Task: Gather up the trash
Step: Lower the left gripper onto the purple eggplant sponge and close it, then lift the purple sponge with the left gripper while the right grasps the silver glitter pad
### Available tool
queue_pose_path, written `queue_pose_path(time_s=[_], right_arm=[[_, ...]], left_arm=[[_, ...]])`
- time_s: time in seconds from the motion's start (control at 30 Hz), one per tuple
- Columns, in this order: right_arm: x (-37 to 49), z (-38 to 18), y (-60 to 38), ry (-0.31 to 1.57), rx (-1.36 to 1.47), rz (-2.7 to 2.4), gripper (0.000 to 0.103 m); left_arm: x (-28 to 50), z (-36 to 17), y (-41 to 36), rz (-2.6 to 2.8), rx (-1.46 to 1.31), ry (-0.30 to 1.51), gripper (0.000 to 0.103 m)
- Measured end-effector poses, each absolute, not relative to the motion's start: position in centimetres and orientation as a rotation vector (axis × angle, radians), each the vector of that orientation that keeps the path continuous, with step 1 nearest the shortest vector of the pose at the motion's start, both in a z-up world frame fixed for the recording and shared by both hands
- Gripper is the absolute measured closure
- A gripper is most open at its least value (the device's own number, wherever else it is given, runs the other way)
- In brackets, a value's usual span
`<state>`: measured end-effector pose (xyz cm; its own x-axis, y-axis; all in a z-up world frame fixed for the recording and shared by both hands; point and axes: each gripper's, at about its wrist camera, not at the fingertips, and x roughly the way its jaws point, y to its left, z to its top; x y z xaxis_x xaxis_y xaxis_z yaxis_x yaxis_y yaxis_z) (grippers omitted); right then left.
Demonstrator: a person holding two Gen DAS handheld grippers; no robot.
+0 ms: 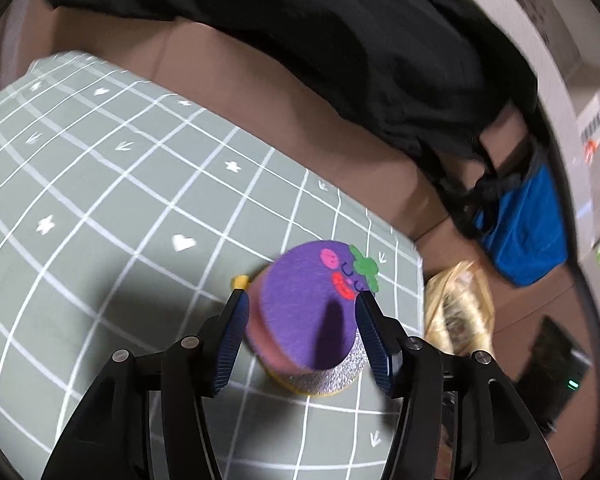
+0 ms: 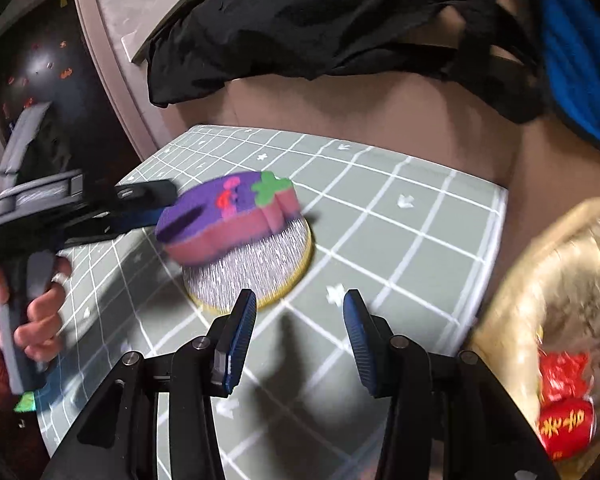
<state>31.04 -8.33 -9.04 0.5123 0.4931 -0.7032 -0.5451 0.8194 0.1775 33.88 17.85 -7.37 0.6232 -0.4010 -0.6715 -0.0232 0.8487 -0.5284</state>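
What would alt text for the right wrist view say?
A purple sponge lies tilted on a silver scrub pad on a gridded mat, with the left gripper beside it. The right gripper hovers nearby, jaws open and empty; a bag holding red wrappers sits at right.

One purple-topped pink eggplant-shaped sponge (image 2: 228, 216) is lying on one round silver glitter scrubbing pad (image 2: 260, 272). One grey-green gridded cloth (image 2: 420, 240) is lying under both. One yellowish plastic bag (image 2: 540, 280), far right, is holding two red wrappers (image 2: 564, 396).
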Motion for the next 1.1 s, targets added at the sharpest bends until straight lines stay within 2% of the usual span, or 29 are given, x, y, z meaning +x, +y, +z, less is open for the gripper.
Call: queue_pose_path(time_s=[0.23, 0.57, 0.7, 0.83, 0.97, 1.03, 1.1], right_arm=[[28.9, -8.8, -10.9, 0.777, -0.048, 0.593, 0.059], [28.2, -9.4, -13.5, 0.765, 0.031, 0.572, 0.059], [28.5, -9.7, -14.4, 0.778, 0.079, 0.570, 0.059], [28.6, -10.1, -14.9, 0.786, 0.113, 0.567, 0.059], [28.5, -10.3, -14.7, 0.790, 0.109, 0.573, 0.059], [28.3, -10.3, -14.3, 0.789, 0.095, 0.578, 0.059], [28.2, -10.3, -14.1, 0.786, 0.085, 0.581, 0.059]], left_arm=[[34.4, -7.6, 14.4, -0.144, -0.311, 0.823, 0.045], [34.2, -7.3, 12.9, -0.215, -0.233, 0.862, 0.044], [33.1, -7.2, 12.0, -0.265, -0.113, 0.832, 0.044], [33.0, -7.3, 12.1, -0.265, -0.122, 0.828, 0.043], [33.7, -7.7, 12.7, -0.248, -0.206, 0.875, 0.036], [34.2, -8.6, 12.9, -0.291, -0.275, 0.946, 0.027], [34.5, -9.6, 12.6, -0.327, -0.319, 1.007, 0.027]])
